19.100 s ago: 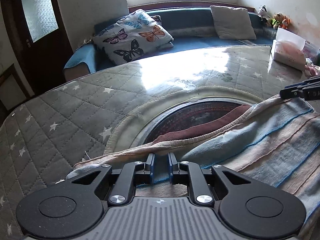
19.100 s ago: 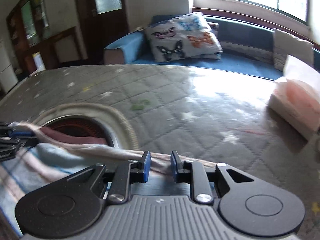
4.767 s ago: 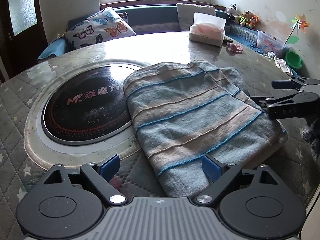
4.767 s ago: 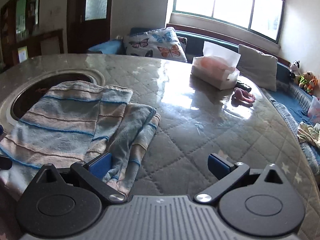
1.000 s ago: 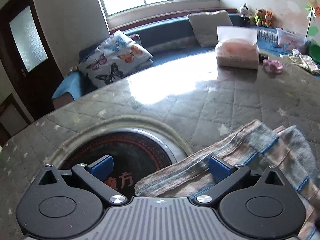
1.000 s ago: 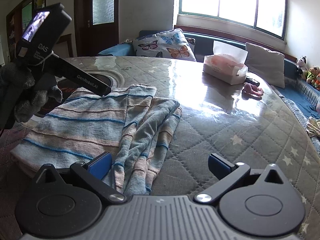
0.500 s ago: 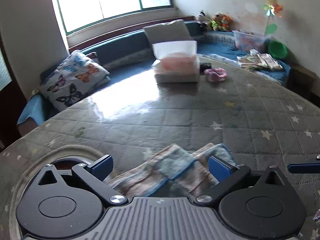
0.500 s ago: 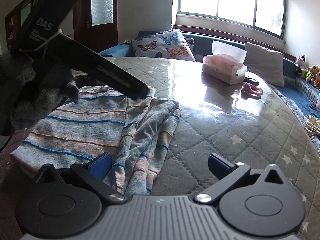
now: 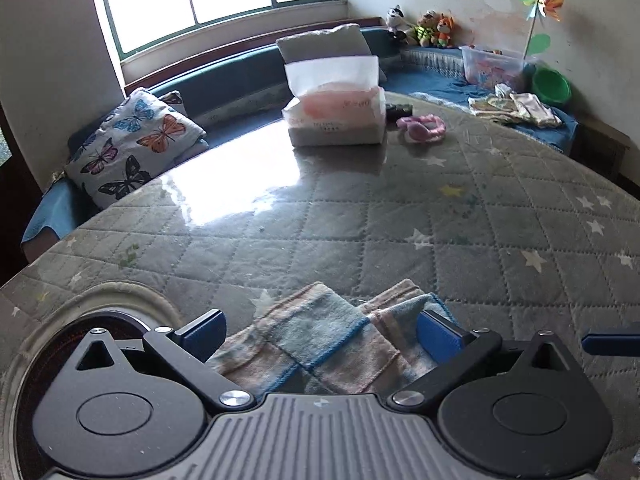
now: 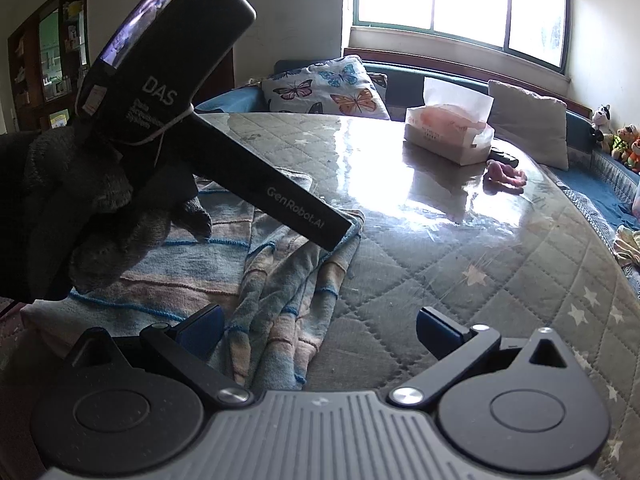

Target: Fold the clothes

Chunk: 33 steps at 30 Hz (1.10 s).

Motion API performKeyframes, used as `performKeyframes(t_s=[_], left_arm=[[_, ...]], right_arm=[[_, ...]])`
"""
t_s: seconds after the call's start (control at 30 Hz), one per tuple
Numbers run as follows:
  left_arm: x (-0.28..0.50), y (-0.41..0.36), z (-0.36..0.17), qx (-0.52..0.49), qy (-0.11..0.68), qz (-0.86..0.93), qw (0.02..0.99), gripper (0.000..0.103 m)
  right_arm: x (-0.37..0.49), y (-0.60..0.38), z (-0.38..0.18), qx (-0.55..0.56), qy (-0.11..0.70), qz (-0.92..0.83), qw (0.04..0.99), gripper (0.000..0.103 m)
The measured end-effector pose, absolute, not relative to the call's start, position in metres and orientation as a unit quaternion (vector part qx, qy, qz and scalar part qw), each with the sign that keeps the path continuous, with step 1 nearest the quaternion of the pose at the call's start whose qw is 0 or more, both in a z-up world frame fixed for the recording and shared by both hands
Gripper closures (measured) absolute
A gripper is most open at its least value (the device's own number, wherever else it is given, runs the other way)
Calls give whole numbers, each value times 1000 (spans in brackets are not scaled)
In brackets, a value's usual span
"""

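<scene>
A blue, beige and pink striped towel (image 10: 172,280) lies folded on the quilted grey table (image 9: 460,216), its right side bunched into loose pleats. My left gripper (image 9: 320,338) is open, and the towel's far corners (image 9: 308,332) lie between its blue pads. In the right wrist view a gloved hand (image 10: 80,208) holds the left gripper (image 10: 338,236), its tip low over the towel's far right corner. My right gripper (image 10: 320,332) is open at the towel's near right edge, left pad over the pleats, holding nothing. One of its blue fingertips (image 9: 612,344) shows at the right of the left wrist view.
A tissue box (image 9: 334,114) and a pink item (image 9: 422,126) sit at the far side of the table. A round dark hotplate (image 9: 60,344) is set into the table left of the towel. A bench with a butterfly pillow (image 9: 132,148) runs behind.
The left gripper swung right and forward across the towel, from over the hotplate to the far right corner. The right gripper stayed put. Both remain open.
</scene>
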<state>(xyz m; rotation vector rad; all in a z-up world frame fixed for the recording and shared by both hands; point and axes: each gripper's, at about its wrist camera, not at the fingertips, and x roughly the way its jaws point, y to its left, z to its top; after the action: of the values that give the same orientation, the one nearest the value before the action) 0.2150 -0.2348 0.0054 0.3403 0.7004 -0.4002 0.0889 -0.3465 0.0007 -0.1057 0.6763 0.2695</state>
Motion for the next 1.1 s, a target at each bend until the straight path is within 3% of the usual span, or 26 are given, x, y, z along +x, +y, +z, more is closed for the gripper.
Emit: performKeyframes(t_s=[0.53,1.1], left_arm=[[163,-148,32,128,323,-116,930,0],[114,-91,22,100,350,-64,929,0]], right_arm=[[98,-358,21,-13,309,113,944,0],[109,-369,15,-41,322,66,943,0]])
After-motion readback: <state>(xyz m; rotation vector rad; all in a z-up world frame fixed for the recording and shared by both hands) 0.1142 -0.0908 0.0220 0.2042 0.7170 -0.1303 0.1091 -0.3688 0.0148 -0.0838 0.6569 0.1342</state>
